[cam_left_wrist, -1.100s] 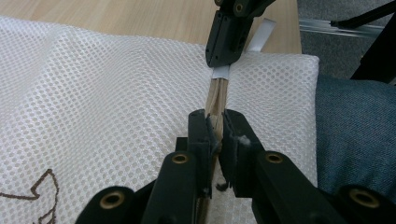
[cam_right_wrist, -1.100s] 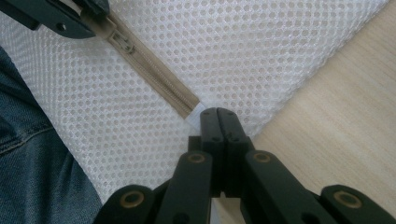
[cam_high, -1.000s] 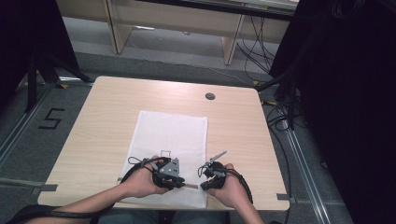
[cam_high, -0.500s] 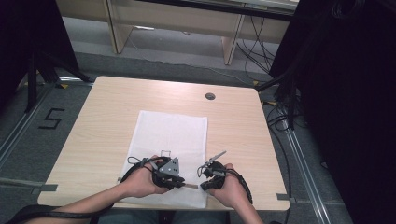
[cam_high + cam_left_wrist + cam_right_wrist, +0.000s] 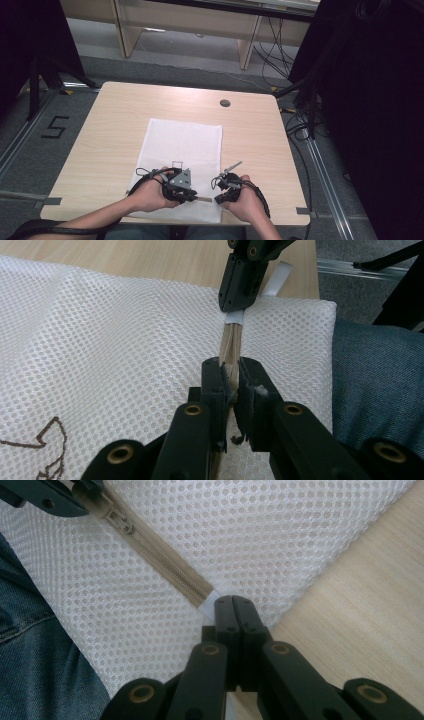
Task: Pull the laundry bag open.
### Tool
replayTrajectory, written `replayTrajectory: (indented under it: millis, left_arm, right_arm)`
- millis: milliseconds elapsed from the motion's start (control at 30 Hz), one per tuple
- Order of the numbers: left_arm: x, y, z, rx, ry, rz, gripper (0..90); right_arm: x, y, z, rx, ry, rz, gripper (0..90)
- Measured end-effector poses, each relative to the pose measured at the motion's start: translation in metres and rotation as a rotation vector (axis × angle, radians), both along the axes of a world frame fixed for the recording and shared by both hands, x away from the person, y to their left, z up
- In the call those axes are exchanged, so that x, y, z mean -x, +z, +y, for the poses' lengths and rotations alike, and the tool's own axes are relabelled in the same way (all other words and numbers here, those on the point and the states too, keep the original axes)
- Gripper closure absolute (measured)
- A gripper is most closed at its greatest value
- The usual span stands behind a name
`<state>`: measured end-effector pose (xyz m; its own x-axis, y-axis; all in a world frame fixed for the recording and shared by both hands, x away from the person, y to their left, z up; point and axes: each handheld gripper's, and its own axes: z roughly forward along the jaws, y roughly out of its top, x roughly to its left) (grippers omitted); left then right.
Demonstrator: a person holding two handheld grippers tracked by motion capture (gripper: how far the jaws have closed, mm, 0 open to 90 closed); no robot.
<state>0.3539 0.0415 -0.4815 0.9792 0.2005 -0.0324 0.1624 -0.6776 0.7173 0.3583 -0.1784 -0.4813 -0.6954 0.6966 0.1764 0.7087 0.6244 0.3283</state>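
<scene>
A white mesh fabric bag (image 5: 180,150) with a beige zipper (image 5: 165,565) lies flat on the pale wooden counter (image 5: 110,120), its near edge at the person's side. The left gripper (image 5: 231,385) has its fingers clamped on the zipper's slider end. The right gripper (image 5: 233,611) has its fingers pinched together on the white fabric tab at the zipper's other end, near the bag's corner.

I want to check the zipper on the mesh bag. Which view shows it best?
The right gripper view: the zipper runs in sharp focus, teeth and slider visible. The left gripper view shows a short stretch between the grippers. In the high view it is a tiny strip.
</scene>
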Motion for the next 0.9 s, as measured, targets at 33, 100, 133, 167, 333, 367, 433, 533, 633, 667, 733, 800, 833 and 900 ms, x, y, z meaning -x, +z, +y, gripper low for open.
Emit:
replayTrajectory:
  millis: [33, 100, 133, 167, 333, 367, 433, 533, 633, 667, 733, 800, 833, 900]
  left_arm:
    - [-0.0002, 0.0001, 0.0007, 0.004, 0.0, -0.005, 81.8]
    - [-0.0007, 0.0009, 0.0023, 0.01, 0.005, 0.004, 81.8]
    - [-0.0007, 0.001, 0.0024, 0.012, 0.009, 0.01, 81.8]
    - [-0.0016, 0.0016, 0.0029, 0.006, -0.003, -0.009, 81.8]
    - [-0.0002, 0.0026, 0.0024, -0.001, 0.001, -0.005, 81.8]
    - [0.0003, 0.0029, 0.0022, 0.002, 0.002, -0.004, 81.9]
    - [0.0005, 0.0029, 0.0018, 0.002, 0.0, -0.006, 81.8]
    - [-0.0001, 0.0023, 0.0022, 0.0, 0.0, -0.001, 81.8]
    - [-0.0006, 0.002, 0.002, 0.005, 0.005, 0.004, 81.8]
    - [-0.0011, 0.0022, 0.002, 0.003, 0.003, 0.004, 81.9]
    - [-0.0014, 0.0024, 0.0021, 0.004, 0.003, 0.002, 81.8]
    - [-0.0005, 0.0023, 0.002, 0.004, 0.006, 0.005, 81.8]
    - [-0.0004, 0.0024, 0.002, 0.005, 0.007, 0.006, 81.8]
    - [-0.0005, 0.0026, 0.002, 0.006, 0.005, 0.005, 81.8]
  right_arm:
    - [0.0001, 0.0001, 0.0, 0.0, -0.003, 0.003, 90.0]
    - [-0.0003, -0.0002, -0.0003, -0.001, 0.002, -0.003, 90.0]
    - [-0.0002, -0.0002, -0.0002, -0.001, 0.001, -0.003, 90.0]
    - [-0.0002, -0.0001, -0.0002, -0.001, 0.001, -0.003, 90.0]
    - [0.0004, 0.0001, -0.0002, -0.003, -0.009, 0.002, 90.0]
    - [0.0008, 0.0, -0.0001, -0.008, -0.019, 0.01, 90.0]
    - [0.0008, 0.0005, -0.0007, -0.008, -0.024, 0.02, 90.0]
    - [-0.0009, -0.0004, -0.0014, -0.008, -0.013, 0.013, 90.0]
    - [-0.0014, -0.001, -0.0022, -0.017, -0.005, 0.007, 90.0]
    - [-0.0005, -0.0008, -0.0019, -0.018, -0.021, 0.01, 90.0]
    - [-0.0007, -0.001, -0.0022, -0.018, -0.016, 0.005, 90.0]
    - [-0.0004, -0.0008, -0.0014, -0.014, 0.001, -0.004, 90.0]
    - [0.0004, -0.0001, -0.0006, -0.007, -0.005, 0.001, 90.0]
    - [0.0002, -0.0003, 0.0001, 0.002, 0.008, -0.011, 90.0]
